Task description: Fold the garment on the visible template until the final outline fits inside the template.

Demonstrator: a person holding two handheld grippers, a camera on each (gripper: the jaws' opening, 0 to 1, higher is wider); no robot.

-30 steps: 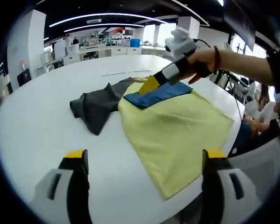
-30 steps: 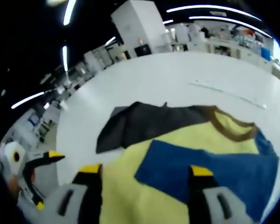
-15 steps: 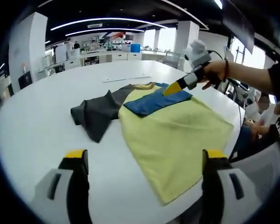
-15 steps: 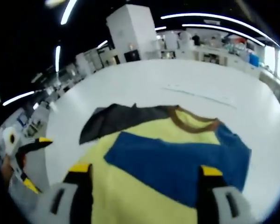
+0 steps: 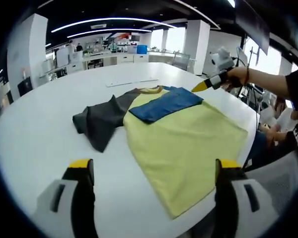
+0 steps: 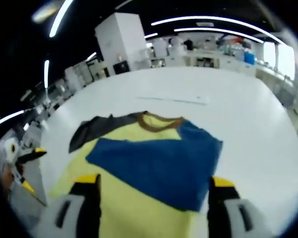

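Note:
A yellow shirt (image 5: 184,141) lies flat on the white round table (image 5: 39,124). Its blue sleeve (image 5: 164,101) is folded across the chest, its dark grey sleeve (image 5: 97,121) is spread out to the left, and a brown collar (image 5: 150,90) marks the far end. My left gripper (image 5: 151,198) hangs open over the near table edge, short of the hem. The right gripper (image 5: 201,87), seen in a person's hand at the far right, is lifted off the cloth. In the right gripper view my right gripper (image 6: 151,201) stands open above the shirt (image 6: 134,213) and blue sleeve (image 6: 156,166).
A thin pale strip (image 5: 131,82) lies on the table beyond the collar. White pillars, desks and shelving fill the room behind. A seated person (image 5: 283,124) is at the right edge. The left gripper (image 6: 25,168) appears at the left of the right gripper view.
The right gripper has let the blue sleeve lie folded on the chest and has pulled back up and to the right, away from the shirt. My left gripper has stayed in place.

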